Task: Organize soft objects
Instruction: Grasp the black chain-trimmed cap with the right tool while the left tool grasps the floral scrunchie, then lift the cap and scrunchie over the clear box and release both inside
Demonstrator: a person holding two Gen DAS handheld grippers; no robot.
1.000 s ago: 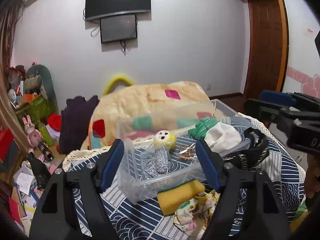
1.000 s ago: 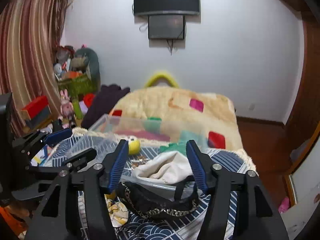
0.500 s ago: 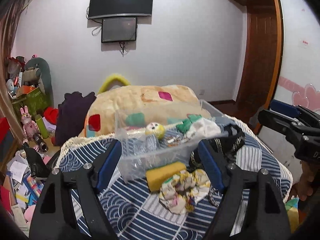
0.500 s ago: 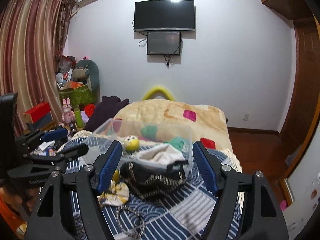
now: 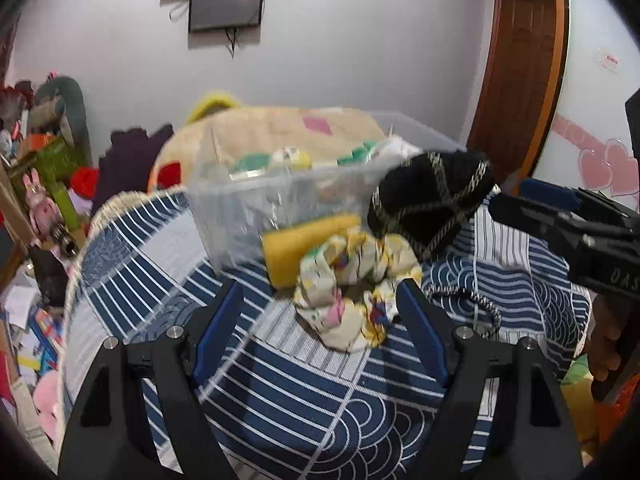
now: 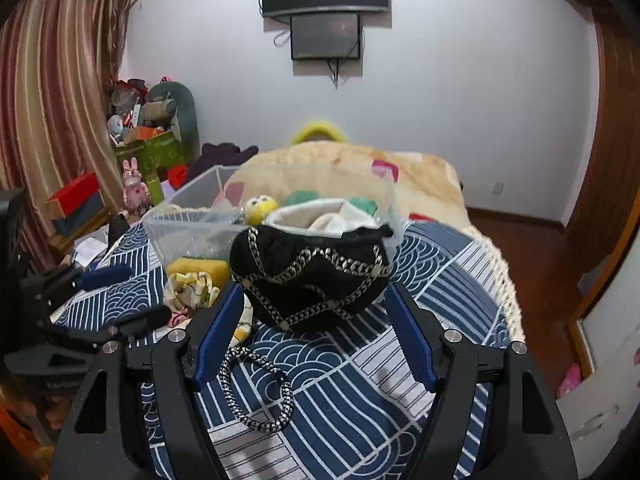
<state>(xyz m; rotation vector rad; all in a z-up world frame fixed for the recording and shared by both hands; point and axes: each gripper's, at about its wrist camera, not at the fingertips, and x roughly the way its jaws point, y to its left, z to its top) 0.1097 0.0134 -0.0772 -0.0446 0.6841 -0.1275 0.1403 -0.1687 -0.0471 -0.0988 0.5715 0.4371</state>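
A crumpled printed cloth [image 5: 348, 280] lies on the blue-and-white covered table [image 5: 280, 392], just ahead of my open left gripper [image 5: 318, 300]; nothing is between its pads. A yellow sponge [image 5: 304, 240] rests behind the cloth, against a clear plastic bin [image 5: 224, 204]. A black pouch with chain trim [image 6: 312, 276] leans on the bin's front, right in front of my open right gripper [image 6: 316, 300], whose pads do not touch it. The pouch's braided cord [image 6: 256, 388] loops on the table. Inside the bin [image 6: 188, 224] are a white cloth [image 6: 328, 216] and a yellow toy [image 6: 260, 206].
A beige blanket [image 6: 420, 172] covers a bed behind the table. Toys and boxes [image 6: 152, 136] pile up at the left near a striped curtain. A wooden door [image 5: 520, 68] stands at the right. A hand [image 5: 604, 340] holds the right gripper's grip. The table edge falls away at the right.
Both grippers have drawn back from the bin and sunk toward the table. The right jaws have spread wider. The printed cloth and the black pouch now sit closer in front of the fingers.
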